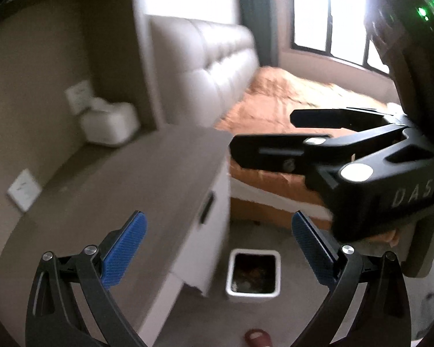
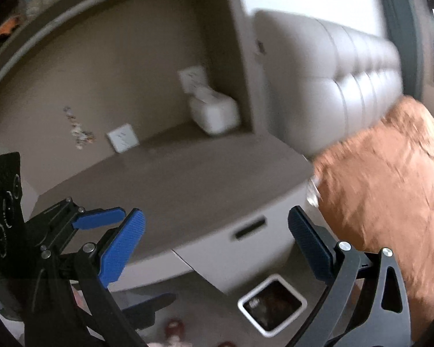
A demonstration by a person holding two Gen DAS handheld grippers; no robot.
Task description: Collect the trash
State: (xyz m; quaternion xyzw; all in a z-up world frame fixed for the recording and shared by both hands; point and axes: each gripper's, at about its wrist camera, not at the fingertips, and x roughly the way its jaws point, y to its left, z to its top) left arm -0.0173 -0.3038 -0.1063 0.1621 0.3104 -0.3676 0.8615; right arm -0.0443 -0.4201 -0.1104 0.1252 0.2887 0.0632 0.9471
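Observation:
A white square trash bin (image 1: 253,271) stands on the floor beside the nightstand, with dark trash inside; it also shows in the right wrist view (image 2: 272,303). My left gripper (image 1: 217,245) is open and empty, held above the bin and the nightstand's edge. My right gripper (image 2: 217,243) is open and empty, above the nightstand front. The right gripper shows in the left wrist view (image 1: 318,141) at right, over the bed. The left gripper shows in the right wrist view (image 2: 107,218) at lower left.
A brown-topped nightstand (image 1: 124,190) with white drawers stands against the wall, also in the right wrist view (image 2: 173,185). A white box (image 1: 110,127) sits at its back. A bed with an orange cover (image 1: 289,101) and padded headboard (image 1: 211,57) lies to the right.

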